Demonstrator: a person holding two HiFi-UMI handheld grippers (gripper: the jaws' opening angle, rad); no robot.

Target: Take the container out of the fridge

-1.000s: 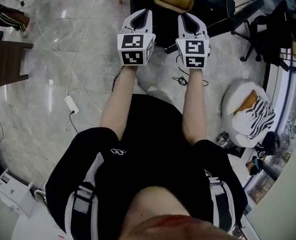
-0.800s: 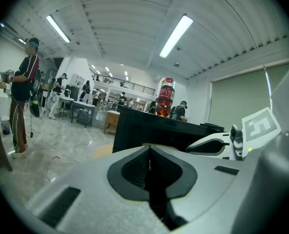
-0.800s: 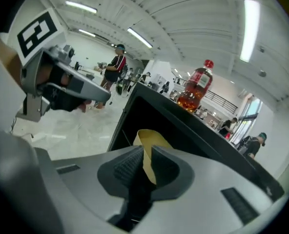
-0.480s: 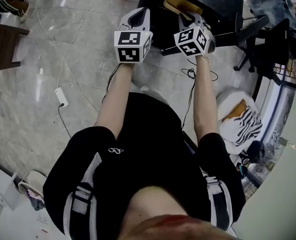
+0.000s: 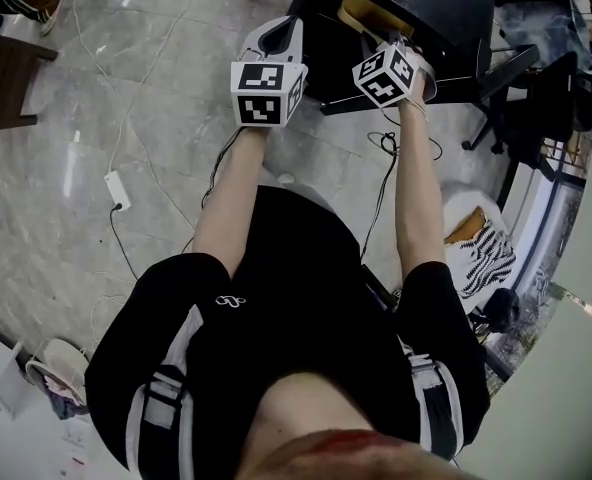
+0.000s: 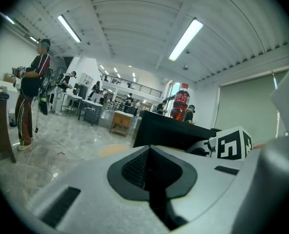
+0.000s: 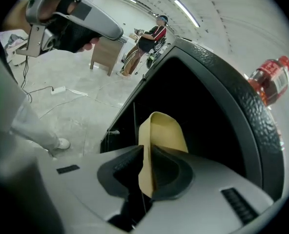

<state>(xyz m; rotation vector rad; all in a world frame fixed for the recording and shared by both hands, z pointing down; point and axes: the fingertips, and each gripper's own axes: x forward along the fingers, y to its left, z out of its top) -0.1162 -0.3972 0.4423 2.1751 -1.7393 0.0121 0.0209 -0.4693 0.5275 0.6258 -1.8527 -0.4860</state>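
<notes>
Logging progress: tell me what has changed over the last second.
The right tongs rolled sideways and reached forward to the fridge; they now clamp the rim of the tan container. The left tongs stayed put, shut and empty; the container is still inside the fridge.

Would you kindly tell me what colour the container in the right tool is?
Pale tan-yellow; the right gripper view shows the container best.
</notes>
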